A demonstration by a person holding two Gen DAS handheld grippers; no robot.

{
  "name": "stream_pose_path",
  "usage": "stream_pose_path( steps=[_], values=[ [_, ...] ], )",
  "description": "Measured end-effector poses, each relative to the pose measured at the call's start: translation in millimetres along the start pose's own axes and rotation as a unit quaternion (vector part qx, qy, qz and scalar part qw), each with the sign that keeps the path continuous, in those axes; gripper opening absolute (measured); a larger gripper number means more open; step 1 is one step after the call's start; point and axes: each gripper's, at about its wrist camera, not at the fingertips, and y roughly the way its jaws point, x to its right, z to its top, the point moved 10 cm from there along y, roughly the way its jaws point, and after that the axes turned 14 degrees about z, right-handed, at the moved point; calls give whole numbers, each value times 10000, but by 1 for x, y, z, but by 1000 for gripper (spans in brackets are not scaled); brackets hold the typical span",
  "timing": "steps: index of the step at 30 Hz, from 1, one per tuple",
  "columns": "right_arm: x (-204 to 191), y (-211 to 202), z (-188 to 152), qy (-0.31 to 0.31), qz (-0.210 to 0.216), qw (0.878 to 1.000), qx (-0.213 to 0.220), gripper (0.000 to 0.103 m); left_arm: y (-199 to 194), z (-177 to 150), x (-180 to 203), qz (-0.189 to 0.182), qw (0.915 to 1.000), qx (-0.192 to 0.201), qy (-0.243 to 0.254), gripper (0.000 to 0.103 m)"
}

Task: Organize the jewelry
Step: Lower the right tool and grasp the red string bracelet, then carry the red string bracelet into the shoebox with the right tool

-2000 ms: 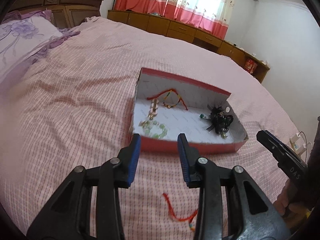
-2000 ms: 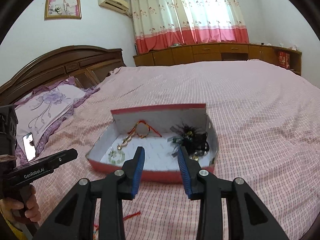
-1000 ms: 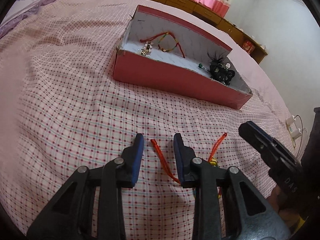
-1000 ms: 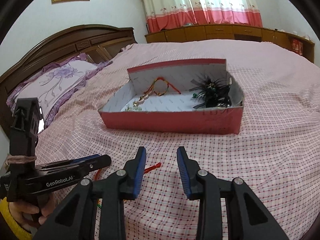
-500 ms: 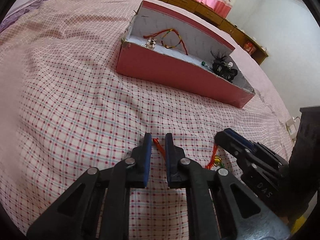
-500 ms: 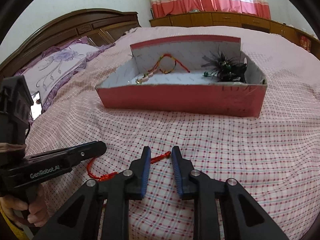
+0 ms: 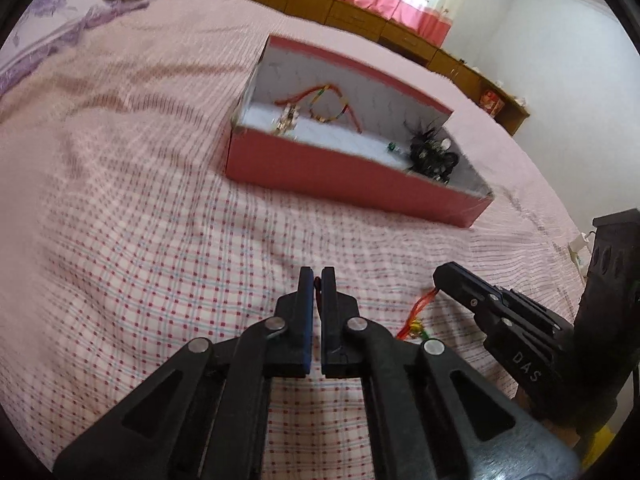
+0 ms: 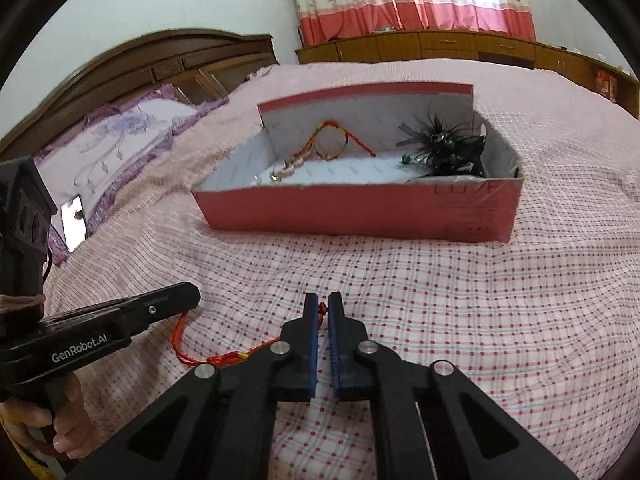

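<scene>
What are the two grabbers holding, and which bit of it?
Both hold one red string bracelet: the left gripper pinches one end, the right gripper the other. Its middle sags between them.

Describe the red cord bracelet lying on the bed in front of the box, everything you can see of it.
The red cord bracelet is a thin braided red string with small yellow and green beads near its middle. It lies slack on the checked bedspread, on the near side of the red box and apart from it. Each end is pinched: the left tool is shut on one tip, the right tool on the other. Between them the cord sags in a loose curve.
</scene>
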Motion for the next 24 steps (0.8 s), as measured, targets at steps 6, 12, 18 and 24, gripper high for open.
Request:
stream_pose_path(
  steps=[6,12,18,24],
  values=[
    [-5,-25,15,-96,-24,9995,309,6,-19,16,2,-117,9995,303,-48,0],
    [-9,-47,34,-175,-32,9980,607,6,-33,29,7,-234,9984,519,-42,0],
    [-12,-60,50,-235,-53,9965,802,6,-41,43,13,-249,9973,696,34,0],
    [-14,-70,65,-306,-51,9950,950,6,-52,61,18,-288,9955,901,41,0]
  ],
)
